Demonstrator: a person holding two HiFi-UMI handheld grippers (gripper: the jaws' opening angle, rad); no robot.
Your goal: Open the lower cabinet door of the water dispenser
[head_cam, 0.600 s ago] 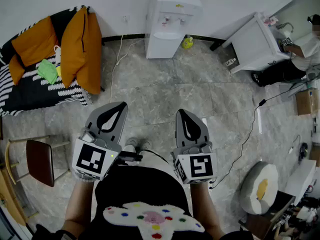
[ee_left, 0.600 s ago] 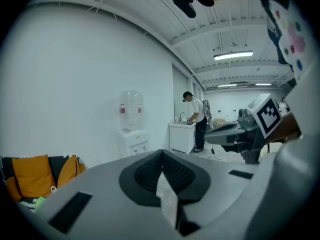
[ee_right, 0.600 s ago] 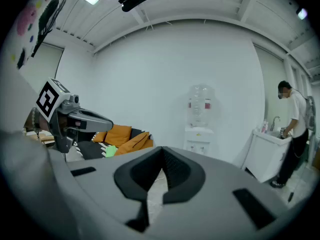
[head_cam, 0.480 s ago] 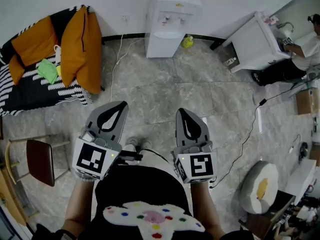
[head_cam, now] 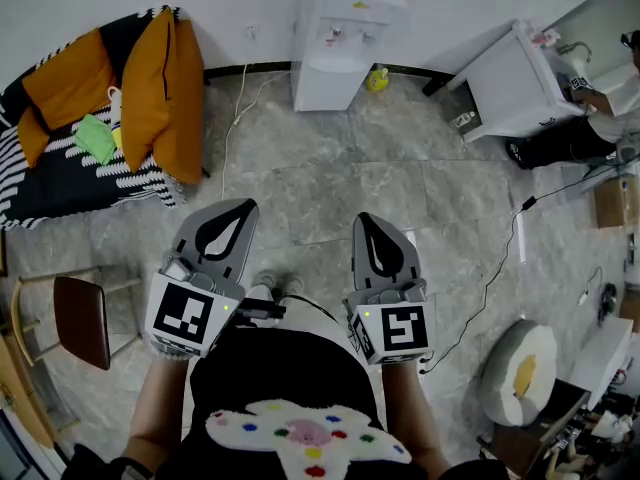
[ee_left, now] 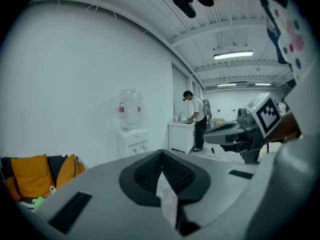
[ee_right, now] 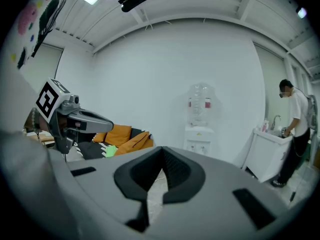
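water dispenser [head_cam: 340, 38] is standing against the far wall, lower cabinet door [head_cam: 325, 93] facing the room | left gripper [head_cam: 240, 210] is hovering well apart from it, jaws pressing together, empty | right gripper [head_cam: 363, 223] is hovering alongside, jaws likewise together, empty

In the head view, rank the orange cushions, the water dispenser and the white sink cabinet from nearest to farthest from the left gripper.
1. The orange cushions, ahead and to the left of the left gripper.
2. The water dispenser, ahead and slightly to the right, across the floor.
3. The white sink cabinet, farthest, off to the right.
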